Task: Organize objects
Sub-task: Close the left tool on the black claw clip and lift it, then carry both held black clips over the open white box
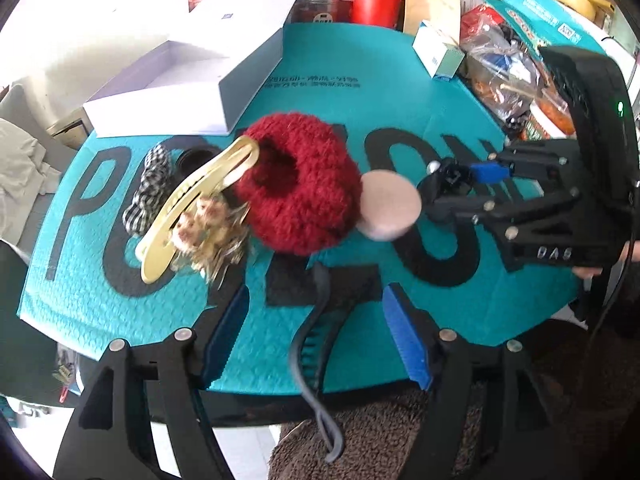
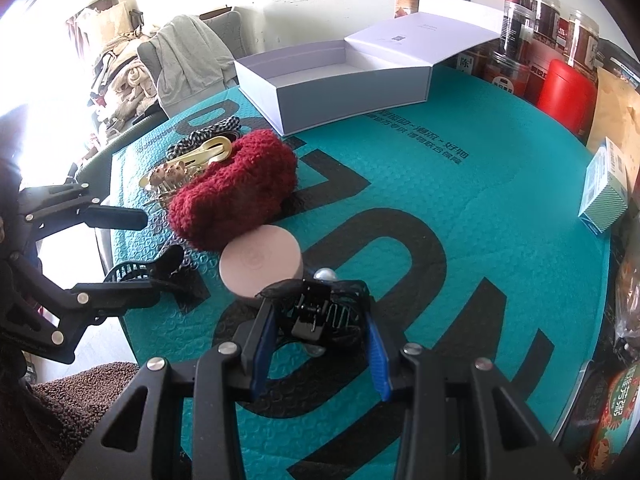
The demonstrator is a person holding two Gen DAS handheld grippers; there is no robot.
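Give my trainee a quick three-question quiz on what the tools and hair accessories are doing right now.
1. True or false: the white box lies open.
2. What does the right tool grip? A) checked scrunchie B) black claw clip C) yellow hair clip
3. Fill in: the pink round case lies right beside the ____ scrunchie.
Key: 1 true; 2 B; 3 red, the red scrunchie.
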